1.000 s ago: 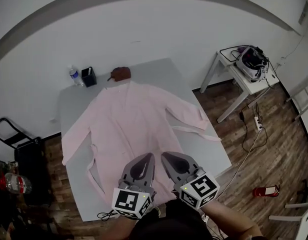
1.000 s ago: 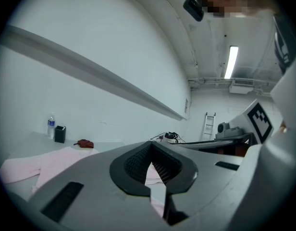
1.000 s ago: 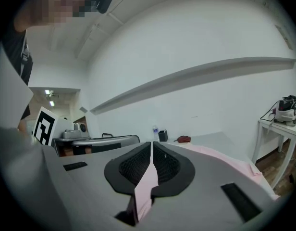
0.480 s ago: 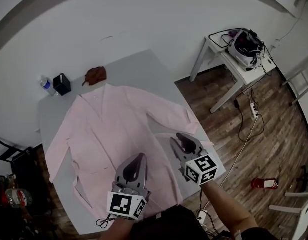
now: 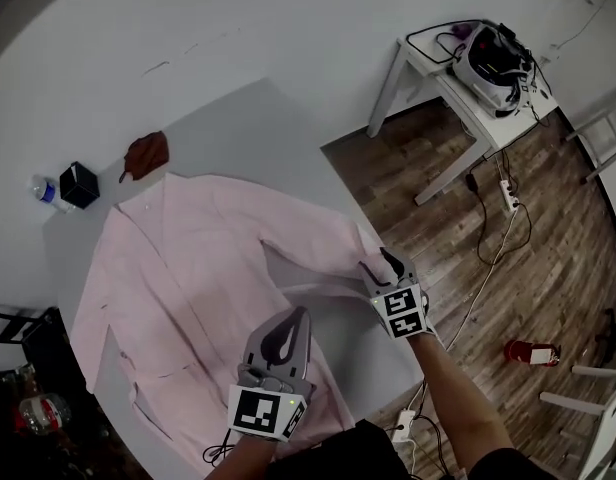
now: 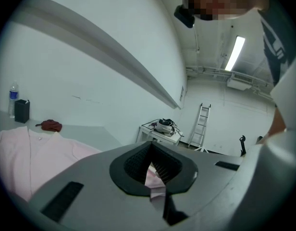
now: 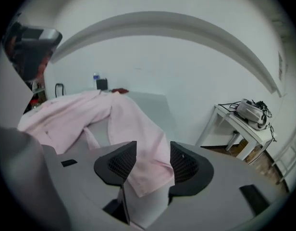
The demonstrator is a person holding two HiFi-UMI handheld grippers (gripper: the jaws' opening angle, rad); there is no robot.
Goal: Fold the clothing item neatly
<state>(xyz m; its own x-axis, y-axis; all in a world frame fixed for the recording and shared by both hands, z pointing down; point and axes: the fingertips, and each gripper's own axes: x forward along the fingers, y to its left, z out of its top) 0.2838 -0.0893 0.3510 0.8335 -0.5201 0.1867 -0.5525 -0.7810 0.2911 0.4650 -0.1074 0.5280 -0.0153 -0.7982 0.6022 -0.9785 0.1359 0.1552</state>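
Head view: a pink garment (image 5: 208,268) lies spread on the grey table (image 5: 228,128). The left gripper (image 5: 296,316) is above its near hem, and the right gripper (image 5: 380,263) is at the end of the right sleeve (image 5: 318,243), near the table's edge. A bottle (image 5: 43,190), a black box (image 5: 78,183) and a brown thing (image 5: 145,153) sit at the far end.

Left gripper view: the jaws are pressed together, which the head view leaves unclear. A sliver of pink cloth shows through the notch behind them, and whether it is pinched cannot be told. A ladder (image 6: 203,126) leans against the far wall.

Right gripper view: the jaws stand spread and have just been opening. The sleeve's cuff (image 7: 148,172) lies loose between them.

A second ago both grippers hung side by side at the near hem. The right one has since gone out to the sleeve.
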